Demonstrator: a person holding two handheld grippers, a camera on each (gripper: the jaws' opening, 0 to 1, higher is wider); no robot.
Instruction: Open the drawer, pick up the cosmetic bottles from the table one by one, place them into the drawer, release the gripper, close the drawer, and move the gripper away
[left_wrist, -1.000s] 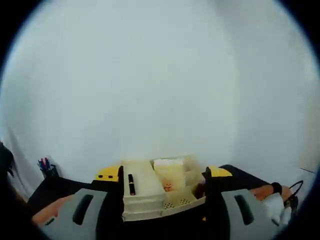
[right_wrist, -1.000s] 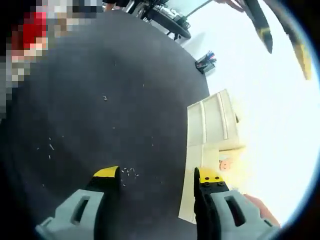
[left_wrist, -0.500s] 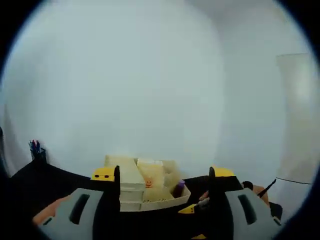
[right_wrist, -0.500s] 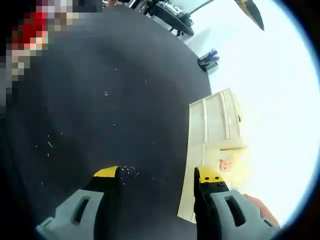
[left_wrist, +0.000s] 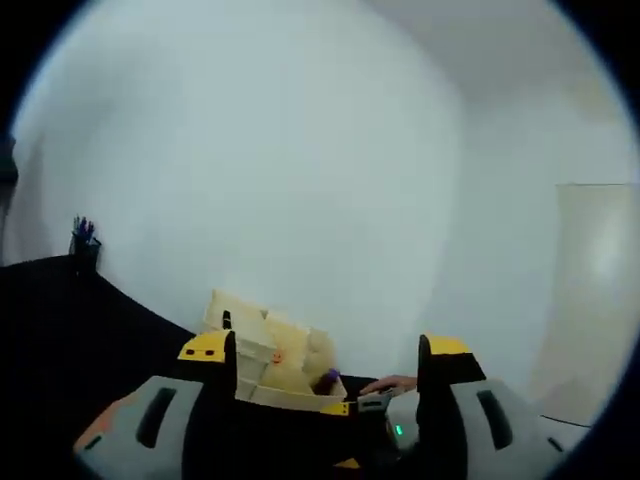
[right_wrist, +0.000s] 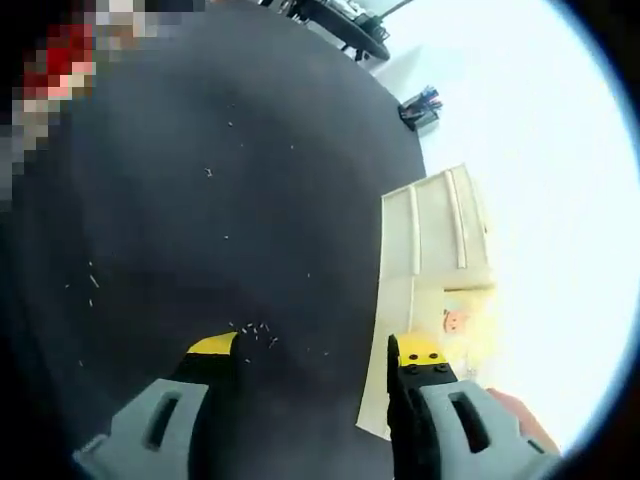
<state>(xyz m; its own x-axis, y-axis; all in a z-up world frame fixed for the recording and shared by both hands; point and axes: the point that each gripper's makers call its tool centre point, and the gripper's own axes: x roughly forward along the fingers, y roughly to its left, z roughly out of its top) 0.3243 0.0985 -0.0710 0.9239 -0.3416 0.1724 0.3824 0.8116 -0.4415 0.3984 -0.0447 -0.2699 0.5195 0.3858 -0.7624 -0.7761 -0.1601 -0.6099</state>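
Drawer unit (right_wrist: 432, 235): cream, sits on the dark worktop (right_wrist: 200, 200) against the white wall. Lowest drawer (right_wrist: 385, 370) pulled open toward the right tool; in the left gripper view the same drawer (left_wrist: 290, 385) shows an open tray with a small purple bottle (left_wrist: 328, 380) in it, plus pale items with an orange mark that I cannot identify.

Pen cup (right_wrist: 420, 103) stands well apart, at the far worktop edge.

Right tool (right_wrist: 312, 352): jaws apart, empty, low over bare worktop just beside the open drawer front. Left tool (left_wrist: 325, 347): jaws apart, empty, held level and aimed at the unit from the side.

Risk: right jaw sits close to the drawer front; a sideways swing could knock the light unit askew.
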